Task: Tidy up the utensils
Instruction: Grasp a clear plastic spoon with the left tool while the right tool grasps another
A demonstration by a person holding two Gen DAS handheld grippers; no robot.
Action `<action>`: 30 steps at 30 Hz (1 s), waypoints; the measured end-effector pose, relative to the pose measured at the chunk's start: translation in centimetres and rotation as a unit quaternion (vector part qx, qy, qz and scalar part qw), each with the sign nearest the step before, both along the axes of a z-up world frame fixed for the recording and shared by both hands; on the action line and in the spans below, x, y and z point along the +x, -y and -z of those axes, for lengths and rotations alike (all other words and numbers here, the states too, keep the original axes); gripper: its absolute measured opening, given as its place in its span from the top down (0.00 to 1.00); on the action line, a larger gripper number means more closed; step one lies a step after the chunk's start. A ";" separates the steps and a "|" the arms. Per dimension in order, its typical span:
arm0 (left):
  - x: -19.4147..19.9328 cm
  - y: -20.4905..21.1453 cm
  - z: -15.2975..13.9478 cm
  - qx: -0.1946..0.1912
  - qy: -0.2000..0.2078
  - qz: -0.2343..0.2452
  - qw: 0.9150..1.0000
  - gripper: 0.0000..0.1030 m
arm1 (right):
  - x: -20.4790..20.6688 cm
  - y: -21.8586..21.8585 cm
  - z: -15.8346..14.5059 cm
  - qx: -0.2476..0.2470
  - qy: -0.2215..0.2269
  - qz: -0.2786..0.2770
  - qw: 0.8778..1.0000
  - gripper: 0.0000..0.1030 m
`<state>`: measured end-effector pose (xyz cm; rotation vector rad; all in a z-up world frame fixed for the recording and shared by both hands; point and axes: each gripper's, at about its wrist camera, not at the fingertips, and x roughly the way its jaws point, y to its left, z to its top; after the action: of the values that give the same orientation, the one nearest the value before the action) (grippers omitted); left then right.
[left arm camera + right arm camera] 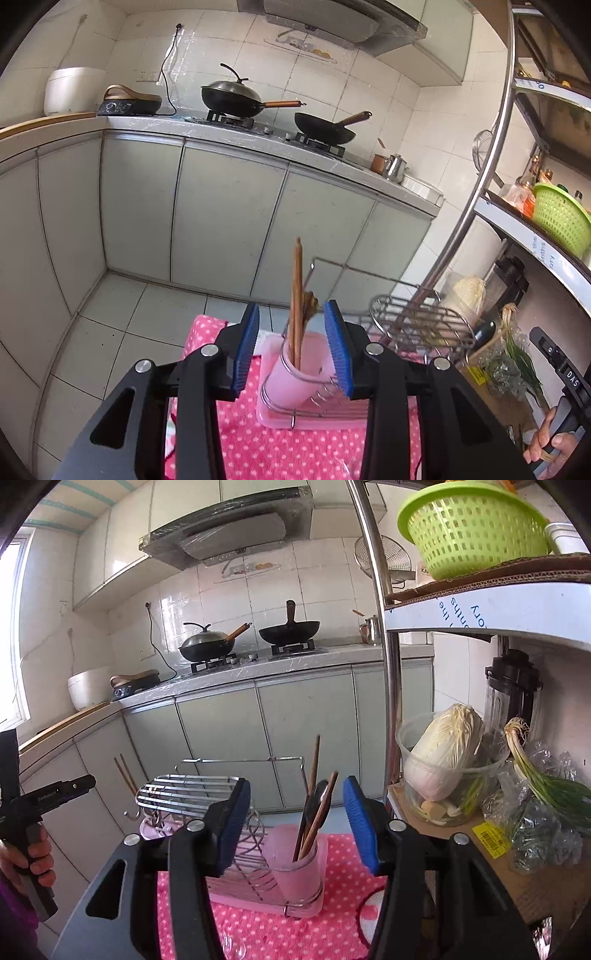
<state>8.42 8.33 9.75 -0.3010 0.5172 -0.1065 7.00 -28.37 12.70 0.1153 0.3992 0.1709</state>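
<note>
Both the left gripper (291, 347) and the right gripper (293, 821) are spread wide and hold nothing — the chopsticks (314, 812) stand upright in the pink cup (295, 864), so the sorting looks almost done.

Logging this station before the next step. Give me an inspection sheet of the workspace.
Surface: pink polka-dot cloth under a pink drain tray.
Job's things: pink utensil cup in the wire dish rack, holding wooden chopsticks and a dark spoon.
Clutter: napa cabbage in a clear tub, green onions, green colander on the shelf.
Grippers: left gripper and right gripper, jaws open, nothing held.
Cables: black cord on the tiled wall.
Surroundings: two woks on the gas stove, rice cooker, range hood.
</note>
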 end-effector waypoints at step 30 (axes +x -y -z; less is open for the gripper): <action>0.0 14.3 21.2 -0.032 -0.350 0.149 0.924 0.85 | -3.8 1.2 15.6 0.138 -0.247 -0.063 0.957 0.45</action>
<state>8.46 -6.01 -11.41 -0.3188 1.2747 -0.3169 3.23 -29.56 -2.85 0.4132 0.8826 0.3255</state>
